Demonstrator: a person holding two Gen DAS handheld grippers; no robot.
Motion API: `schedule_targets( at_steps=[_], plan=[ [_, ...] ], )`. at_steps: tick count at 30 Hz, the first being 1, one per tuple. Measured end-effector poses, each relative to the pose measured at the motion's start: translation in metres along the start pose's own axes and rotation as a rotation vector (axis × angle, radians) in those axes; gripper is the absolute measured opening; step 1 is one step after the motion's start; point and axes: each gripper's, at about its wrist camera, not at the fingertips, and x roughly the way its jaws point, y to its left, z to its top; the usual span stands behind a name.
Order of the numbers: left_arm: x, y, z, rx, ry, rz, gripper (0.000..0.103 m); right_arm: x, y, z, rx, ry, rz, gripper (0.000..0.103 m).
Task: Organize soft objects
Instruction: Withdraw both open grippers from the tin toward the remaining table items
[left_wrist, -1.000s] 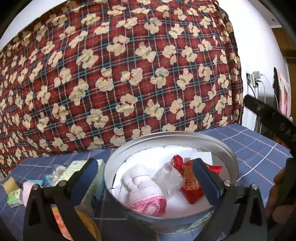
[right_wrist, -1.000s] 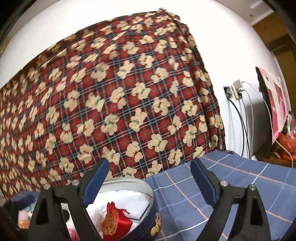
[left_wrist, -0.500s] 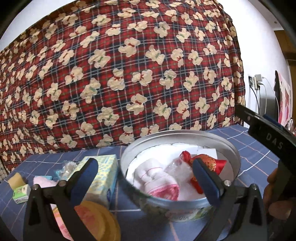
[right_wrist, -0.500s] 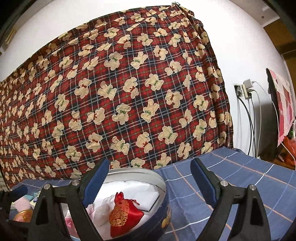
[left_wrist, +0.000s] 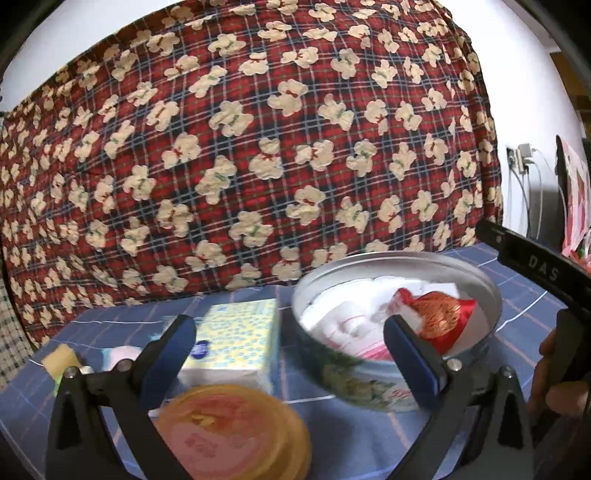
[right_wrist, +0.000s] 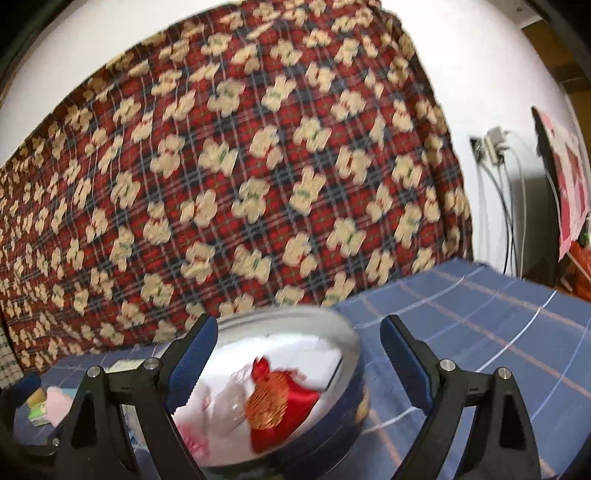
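Left wrist: tissue pack (left_wrist: 236, 336) beside tin (left_wrist: 373, 376) (yellow lid (left_wrist: 236, 432) nearer).

A big red blanket with little bears (left_wrist: 251, 155) hangs on the white wall (right_wrist: 491, 74). Right of it, a plug (right_wrist: 495, 144) with hanging wires.

White letters "DAS" stand on the black gripper arm (left_wrist: 535, 264) at the right edge of the left wrist view. Print on the round tin's side (left_wrist: 364, 384), the tissue pack (left_wrist: 236, 332) and the yellow lid (left_wrist: 229, 435) is too blurred to read.
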Motion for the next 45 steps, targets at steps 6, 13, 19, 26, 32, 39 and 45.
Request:
schedule_targets(
  at_steps=[6,13,19,26,32,39,45],
  plan=[
    [-0.007,0.028,-0.006,-0.010,0.009,0.029,0.103,-0.007,0.027,-0.010,-0.017,0.015,0.033,0.091],
    [-0.012,0.061,-0.012,-0.030,0.017,0.063,0.103,-0.014,0.076,-0.024,-0.076,0.033,0.094,0.091],
    [-0.014,0.093,-0.018,-0.052,0.037,0.098,0.103,-0.014,0.117,-0.036,-0.099,0.068,0.134,0.091],
    [-0.012,0.143,-0.027,-0.085,0.073,0.161,0.103,-0.019,0.161,-0.050,-0.120,0.085,0.203,0.091],
    [-0.007,0.196,-0.036,-0.145,0.121,0.236,0.103,-0.020,0.194,-0.060,-0.105,0.112,0.265,0.091],
    [0.008,0.258,-0.050,-0.241,0.225,0.322,0.103,-0.023,0.232,-0.071,-0.094,0.143,0.306,0.091],
    [0.038,0.295,-0.067,-0.331,0.381,0.319,0.103,-0.021,0.251,-0.082,-0.092,0.203,0.371,0.091]
  ],
)
